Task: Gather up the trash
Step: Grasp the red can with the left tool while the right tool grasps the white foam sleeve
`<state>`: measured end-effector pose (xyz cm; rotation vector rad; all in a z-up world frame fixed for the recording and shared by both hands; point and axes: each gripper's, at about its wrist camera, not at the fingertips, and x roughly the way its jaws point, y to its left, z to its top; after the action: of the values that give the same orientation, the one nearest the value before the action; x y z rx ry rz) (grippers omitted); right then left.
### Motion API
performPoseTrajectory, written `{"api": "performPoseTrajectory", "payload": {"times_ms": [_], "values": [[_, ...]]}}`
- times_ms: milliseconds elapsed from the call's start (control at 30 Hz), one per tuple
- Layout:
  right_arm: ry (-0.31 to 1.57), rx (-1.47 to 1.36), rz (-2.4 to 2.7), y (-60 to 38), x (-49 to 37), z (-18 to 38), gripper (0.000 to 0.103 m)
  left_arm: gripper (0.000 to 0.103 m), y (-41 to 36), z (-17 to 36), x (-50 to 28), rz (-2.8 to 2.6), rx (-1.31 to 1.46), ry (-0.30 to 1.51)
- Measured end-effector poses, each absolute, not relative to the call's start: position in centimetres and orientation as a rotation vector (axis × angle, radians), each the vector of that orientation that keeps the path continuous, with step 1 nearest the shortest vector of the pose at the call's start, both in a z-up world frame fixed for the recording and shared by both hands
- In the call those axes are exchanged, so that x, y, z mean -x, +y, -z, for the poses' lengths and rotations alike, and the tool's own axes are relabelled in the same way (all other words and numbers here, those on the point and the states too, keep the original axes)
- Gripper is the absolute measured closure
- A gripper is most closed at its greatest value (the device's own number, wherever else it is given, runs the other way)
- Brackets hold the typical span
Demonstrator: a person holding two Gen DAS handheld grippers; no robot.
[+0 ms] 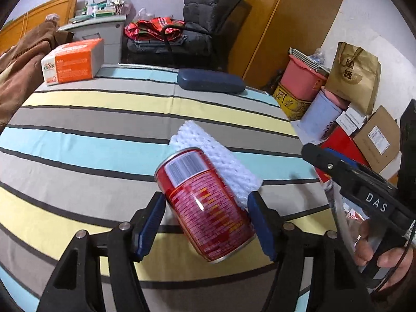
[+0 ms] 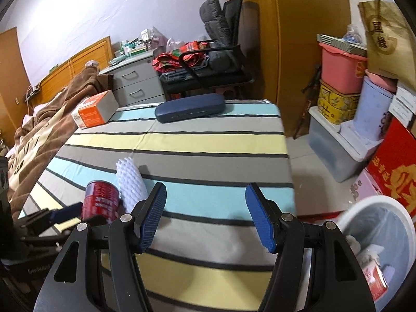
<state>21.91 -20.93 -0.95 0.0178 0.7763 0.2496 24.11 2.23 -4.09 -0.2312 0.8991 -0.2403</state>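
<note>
Both pads of the left gripper (image 1: 206,223) are clamping the tilted red can (image 1: 205,205), hiding foam netting (image 1: 215,161) at 12 o'clock; the right gripper (image 2: 206,217) is gaping apart.

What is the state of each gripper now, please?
Left gripper: closed on the red can.
Right gripper: open, holding nothing.

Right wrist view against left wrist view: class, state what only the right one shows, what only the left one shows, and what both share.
Only the right wrist view shows the white bin on the floor beside the table, trash already inside, and the open, empty right claw.

Only the left wrist view shows the barcode on the red can, which sits tilted between the left claw's pads.

Both show the can, white foam net, blue case, orange box and striped tablecloth.
</note>
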Motion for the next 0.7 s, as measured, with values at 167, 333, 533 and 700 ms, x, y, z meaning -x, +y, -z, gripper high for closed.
{"api": "performPoseTrajectory", "payload": {"times_ms": [167,333,533,700], "values": [[0.807,-0.027,-0.289,-19.9,-22.6,1.5,0.038,0.039,3.3,4.9,-24.5,0.207,0.212,0.920],[0.825,-0.004,-0.313,-18.9,-23.1,1.8,0.038,0.048,4.7,4.5,-24.6,0.202,0.208,0.898],[0.845,0.022,-0.359,-17.4,-23.8,2.3,0.038,0.048,7.0,4.7,-25.0,0.152,0.232,0.891],[0.862,0.034,-0.415,-15.9,-24.1,2.8,0.038,0.048,8.4,4.8,-25.0,0.107,0.221,0.881]]}}
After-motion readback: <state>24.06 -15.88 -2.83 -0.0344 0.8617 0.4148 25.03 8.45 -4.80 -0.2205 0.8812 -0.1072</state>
